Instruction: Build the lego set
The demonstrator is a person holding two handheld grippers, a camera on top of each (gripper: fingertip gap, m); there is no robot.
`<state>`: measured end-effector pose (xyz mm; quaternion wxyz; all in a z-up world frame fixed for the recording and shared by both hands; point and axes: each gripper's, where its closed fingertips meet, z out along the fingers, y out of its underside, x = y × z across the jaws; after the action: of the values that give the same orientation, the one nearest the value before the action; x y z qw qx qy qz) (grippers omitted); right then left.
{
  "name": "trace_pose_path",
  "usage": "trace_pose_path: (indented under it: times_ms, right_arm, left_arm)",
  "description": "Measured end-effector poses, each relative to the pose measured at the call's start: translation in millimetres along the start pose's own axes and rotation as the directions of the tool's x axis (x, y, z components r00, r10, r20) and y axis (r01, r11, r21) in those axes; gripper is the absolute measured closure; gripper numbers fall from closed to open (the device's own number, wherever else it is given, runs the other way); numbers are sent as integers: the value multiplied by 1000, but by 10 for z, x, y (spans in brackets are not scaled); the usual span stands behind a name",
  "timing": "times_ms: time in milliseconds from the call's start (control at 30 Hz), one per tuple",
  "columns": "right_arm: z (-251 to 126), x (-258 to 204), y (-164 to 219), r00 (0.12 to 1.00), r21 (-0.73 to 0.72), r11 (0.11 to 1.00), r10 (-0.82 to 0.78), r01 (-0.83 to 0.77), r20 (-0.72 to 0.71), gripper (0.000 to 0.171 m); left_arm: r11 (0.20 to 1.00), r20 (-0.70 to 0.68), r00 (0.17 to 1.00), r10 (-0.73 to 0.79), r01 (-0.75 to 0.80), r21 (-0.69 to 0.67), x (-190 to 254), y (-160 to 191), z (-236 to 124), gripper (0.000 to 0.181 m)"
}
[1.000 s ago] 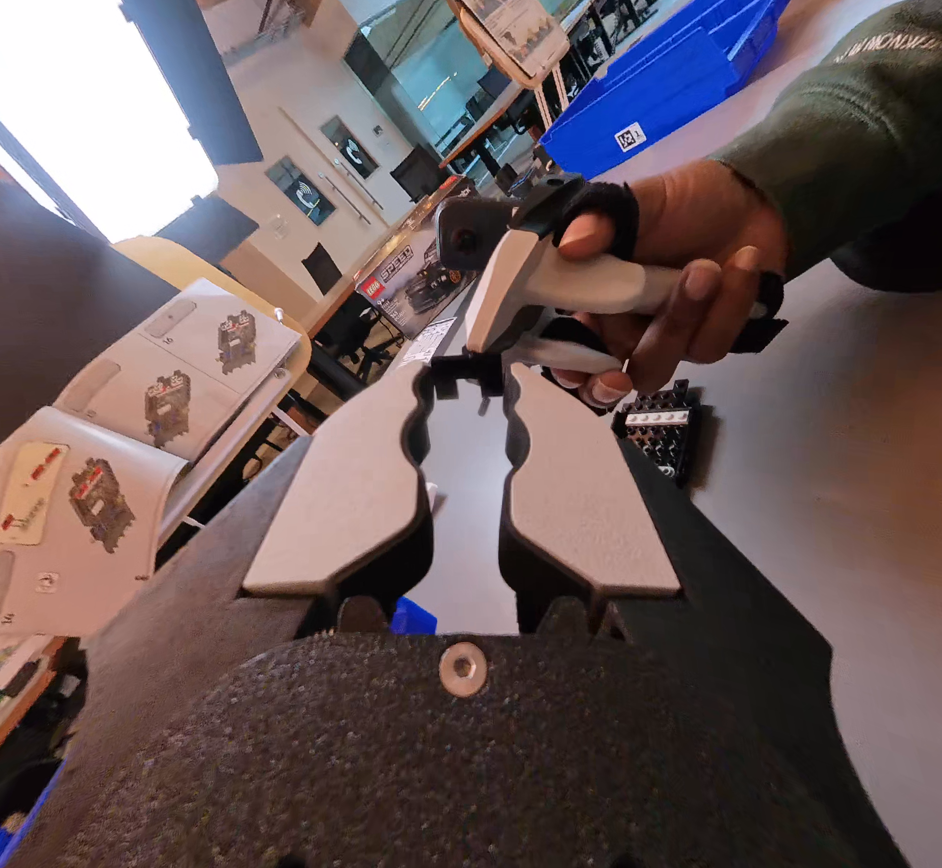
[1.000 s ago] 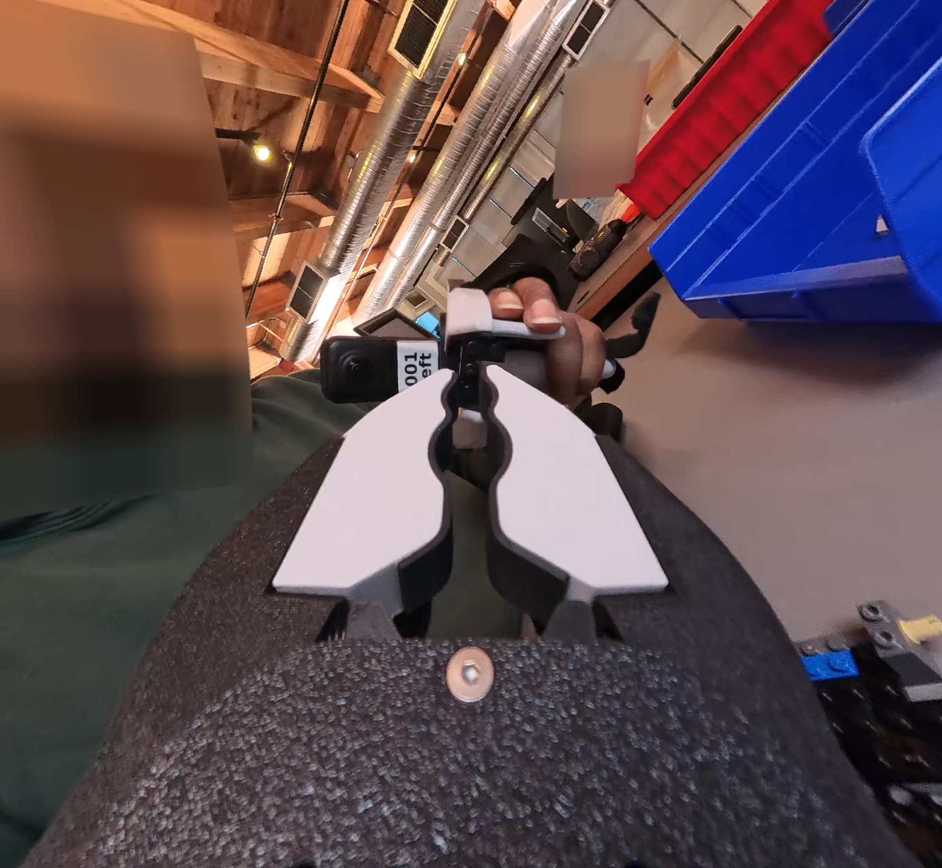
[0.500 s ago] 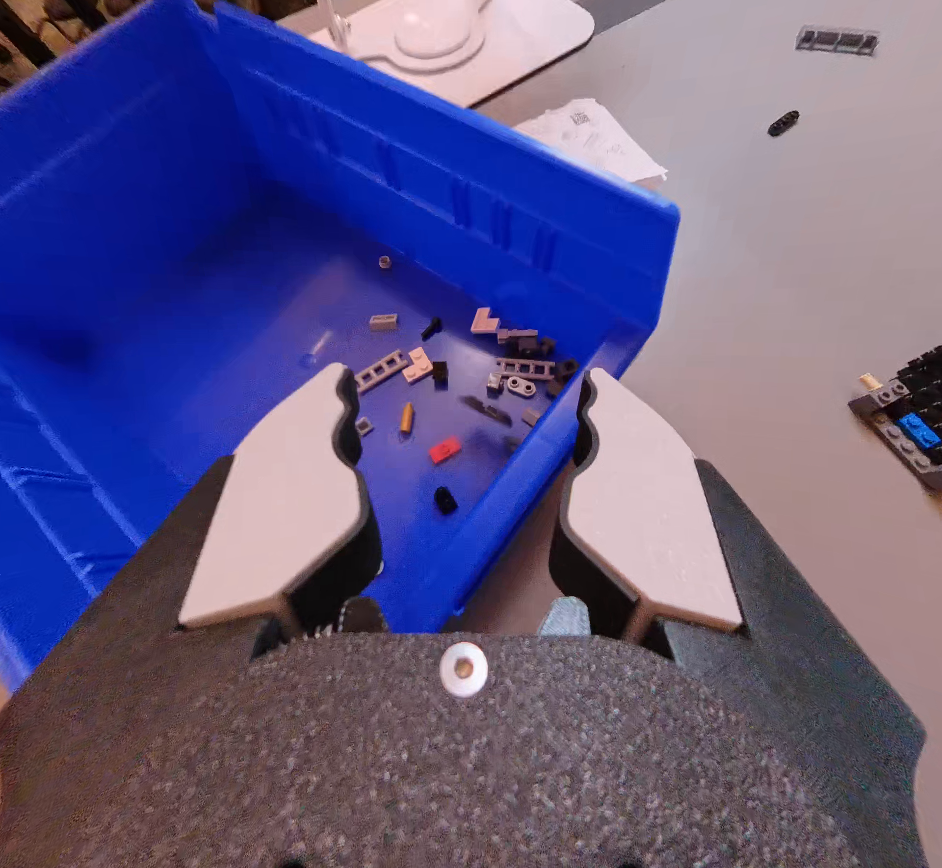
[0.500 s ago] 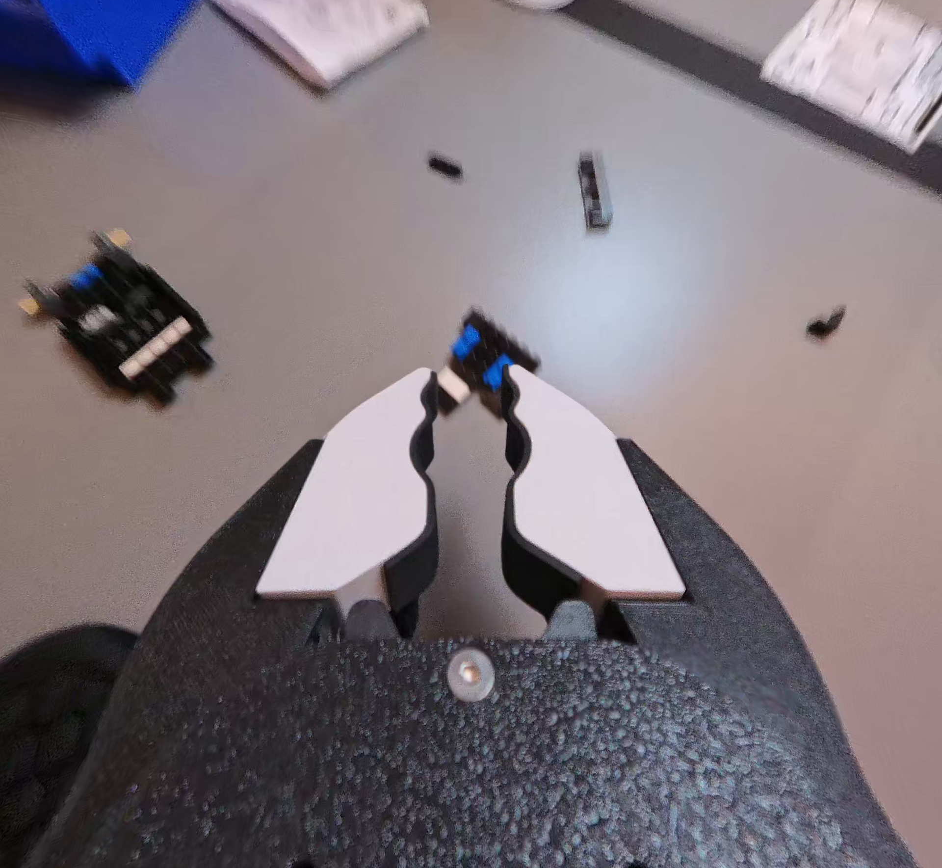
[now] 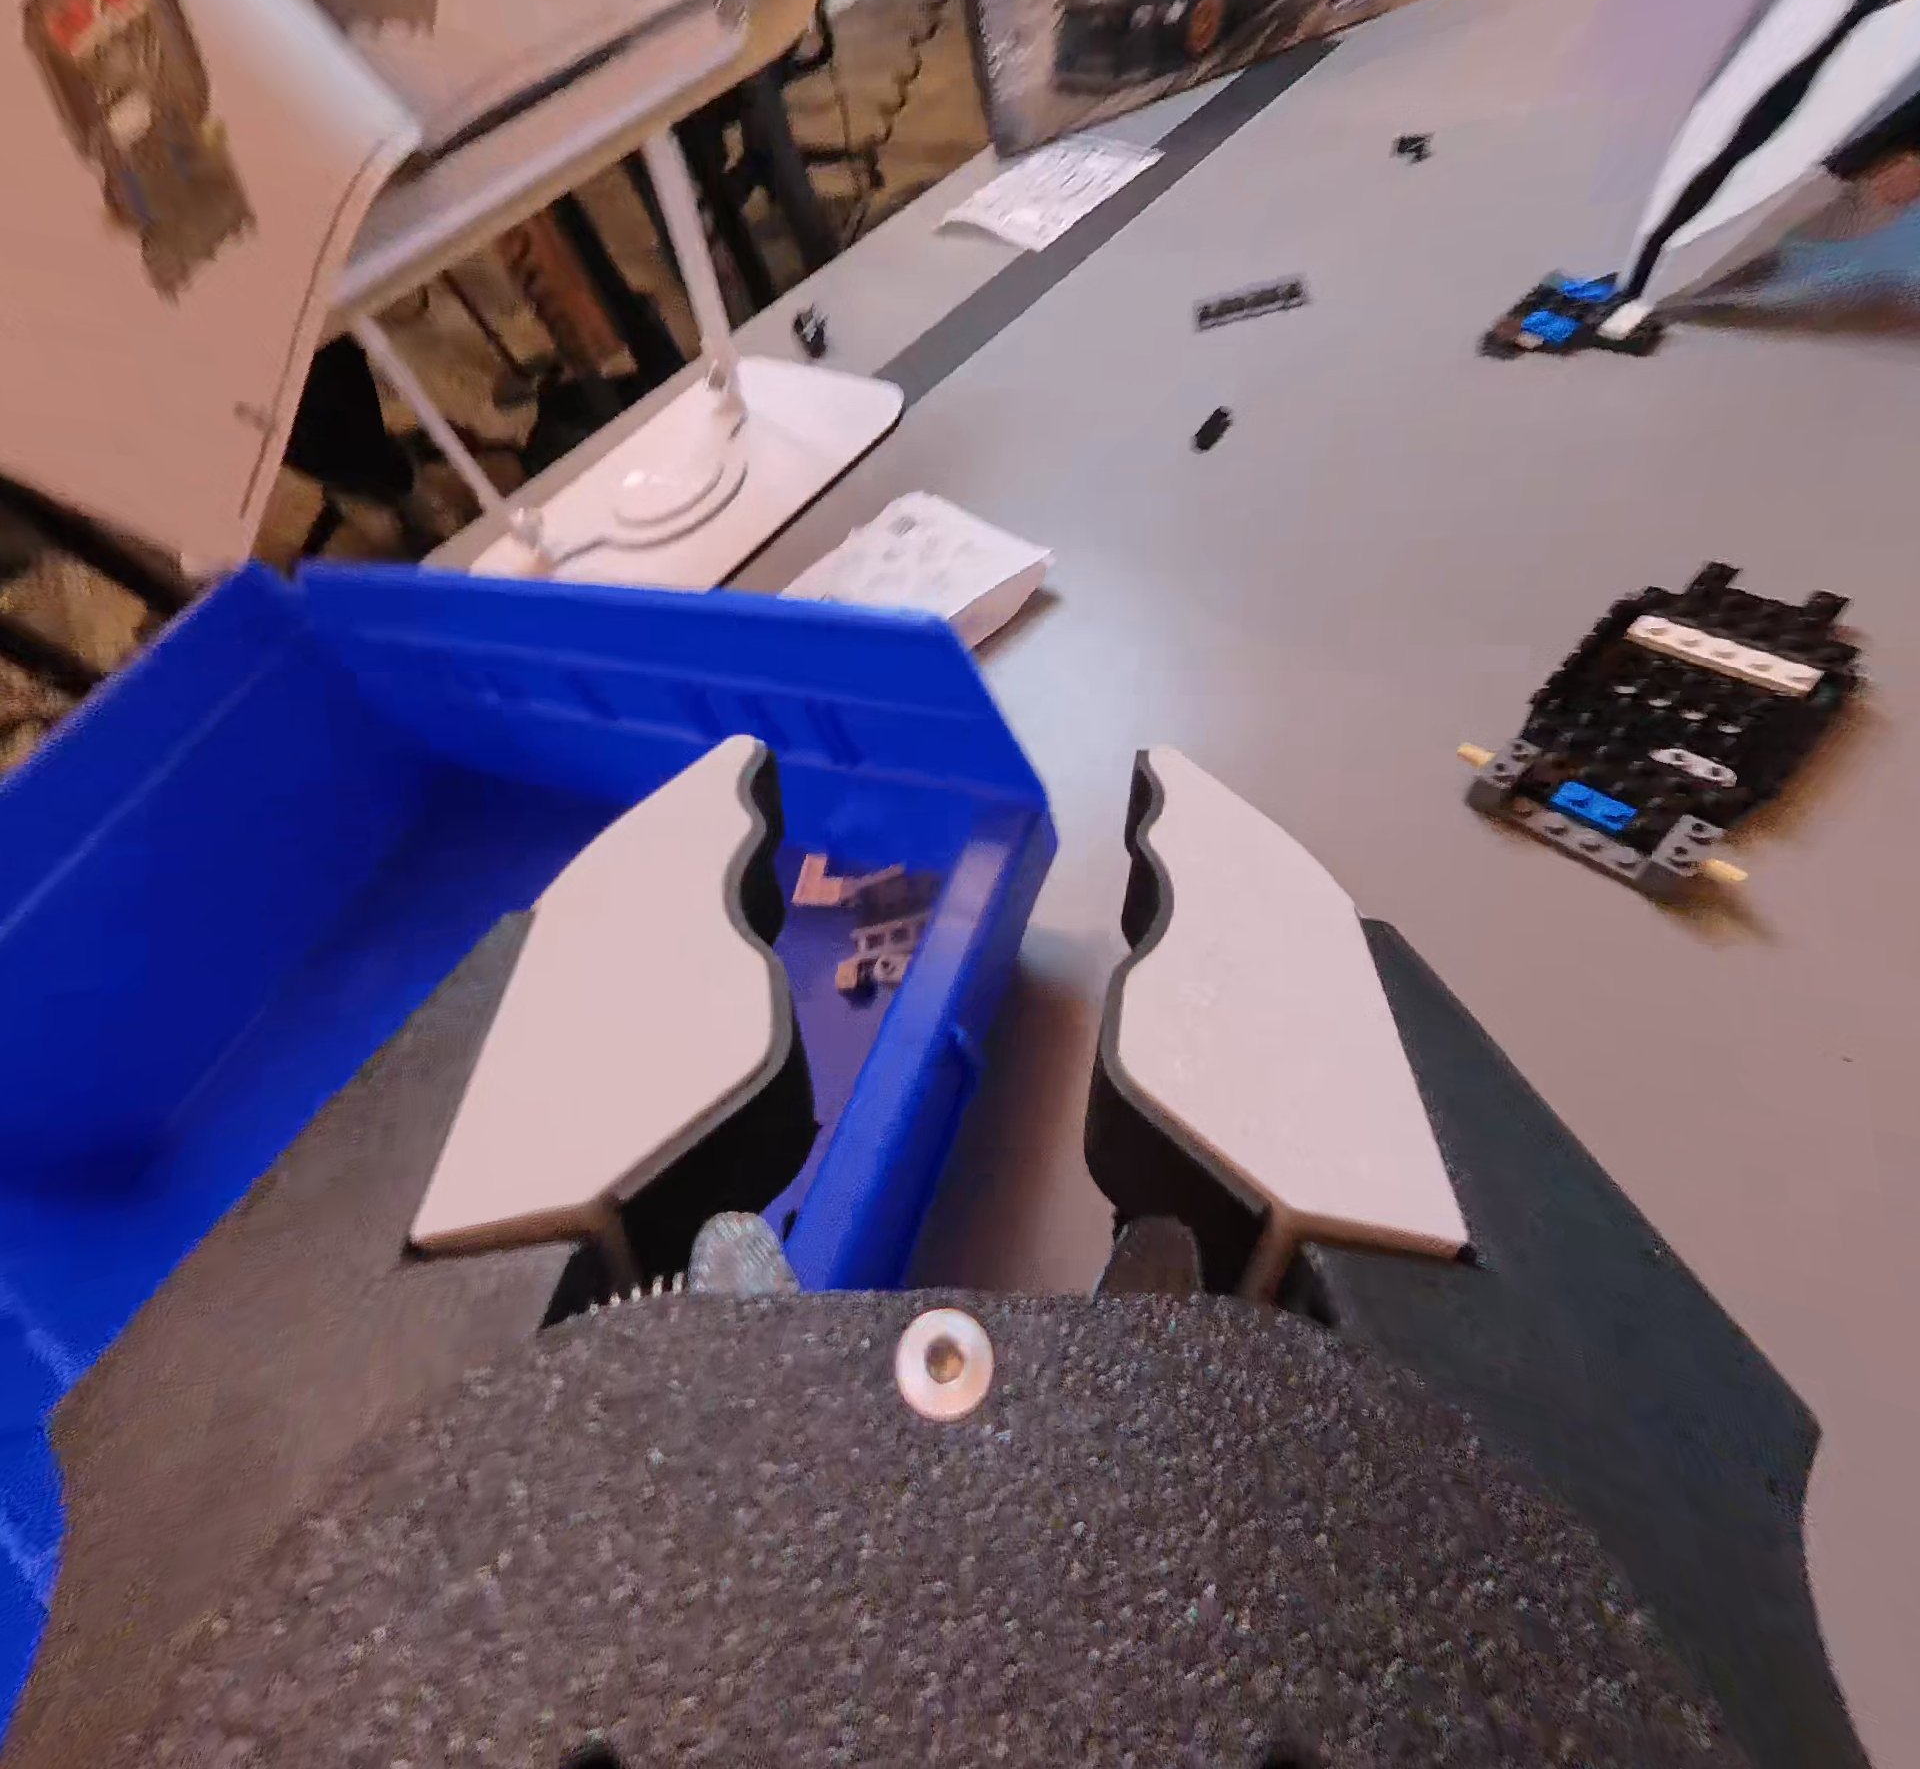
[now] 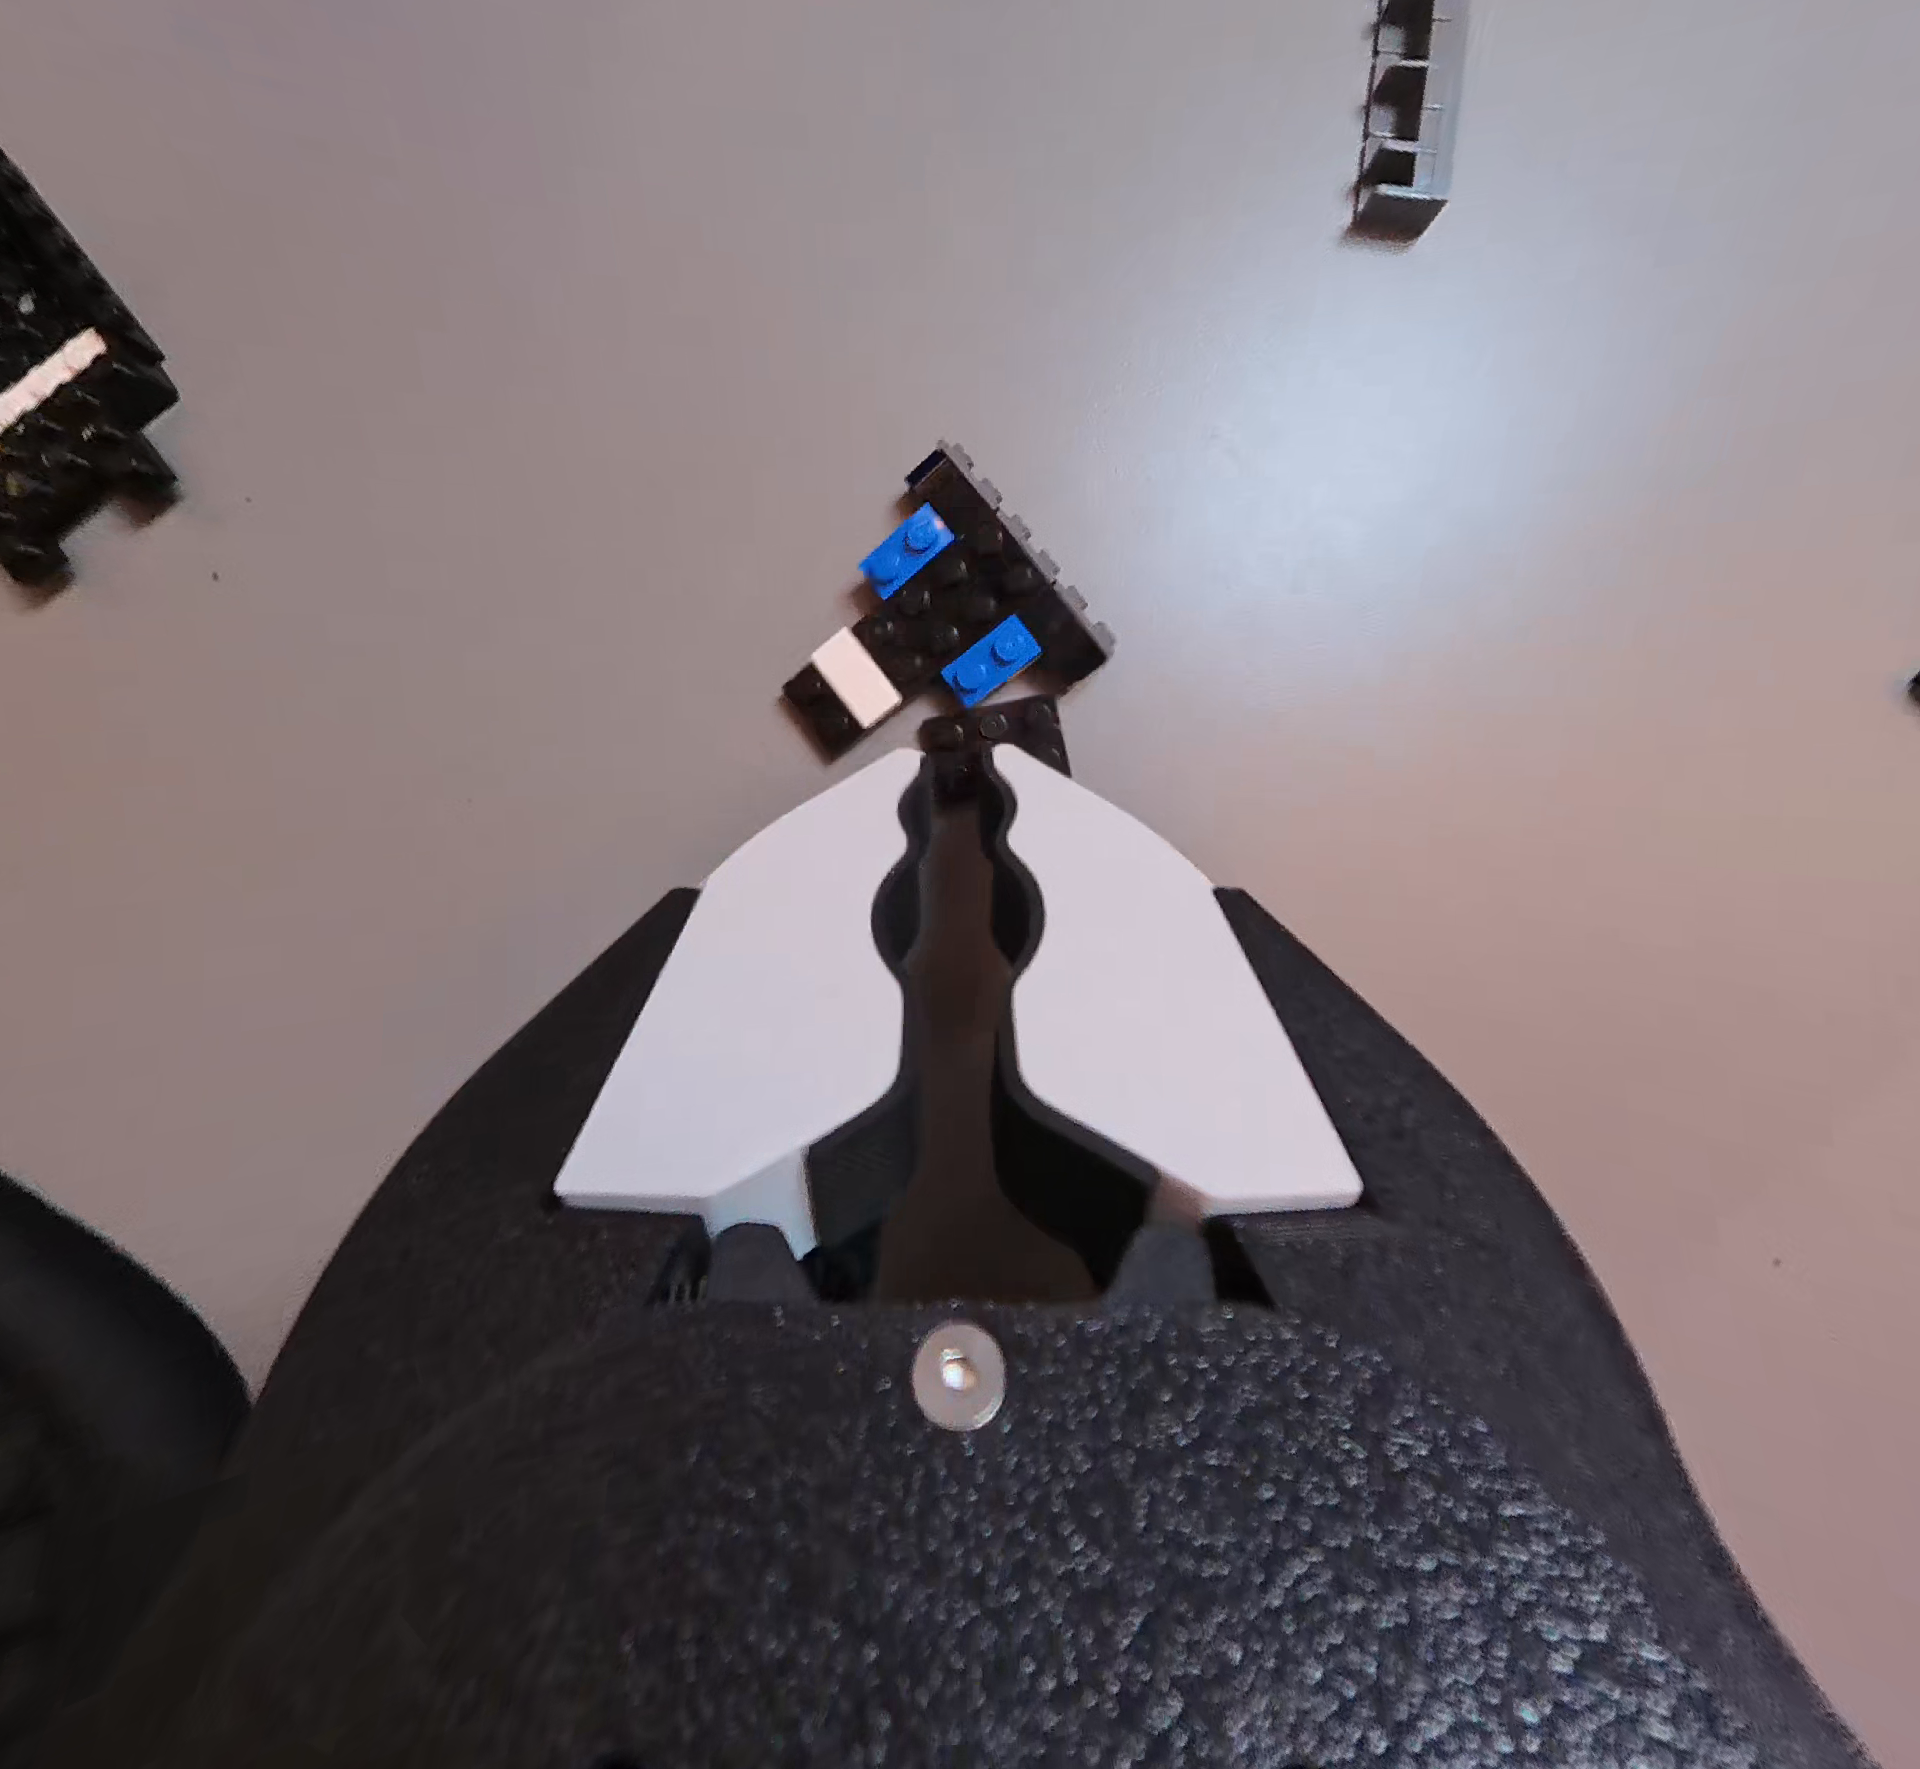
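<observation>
The right gripper [image 6: 954, 763] has its fingers clenched on a small black brick plate at the near edge of a black brick assembly with two blue plates and a white tile [image 6: 951, 602], which sits on the grey bench [image 6: 520, 161]. The left gripper [image 5: 951, 789] hangs with fingers spread and empty, straddling the near corner wall of a blue plastic bin [image 5: 914, 1044] holding loose small pieces. A larger black studded build with a white strip [image 5: 1683, 732] lies apart, untouched, so joining looks not yet done.
</observation>
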<state>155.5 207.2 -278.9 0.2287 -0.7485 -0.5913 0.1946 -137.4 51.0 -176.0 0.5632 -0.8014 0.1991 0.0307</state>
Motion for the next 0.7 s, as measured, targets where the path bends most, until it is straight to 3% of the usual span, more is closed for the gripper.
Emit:
trace_pose_path:
  times_ms: [67,133,233,300,433,533,700]
  right_arm:
    - [-94,-124,-61,998,64,998,-4,0,64,164]
    - [-318,-398,-319,986,233,972,-23,-16,164,164]
    - [-697,-1039,-861,934,508,859,-129,-63,334,164]
    - [-810,-1536,-1150,850,586,793,-184,-168,493,164]
    - [-775,-2299,-1417,661,555,775,-250,-302,708,164]
    - [-782,-2505,-1491,558,511,775,-254,-371,790,164]
    - [-798,-2562,-1522,492,463,772,-226,-435,841,163]
  left_arm:
    - [996,-47,997,62,-59,59,177,-98,-14,120]
    - [990,-110,988,105,-94,104,397,-175,-8,117]
    - [967,-199,960,195,-154,204,800,-348,-15,116]
    - [929,-211,932,296,-229,290,1082,-507,-40,119]
    - [841,-141,886,441,-354,409,1509,-743,-92,132]
    - [767,-44,846,531,-458,450,1627,-813,-157,149]
    - [697,82,794,602,-572,433,1555,-837,-222,160]
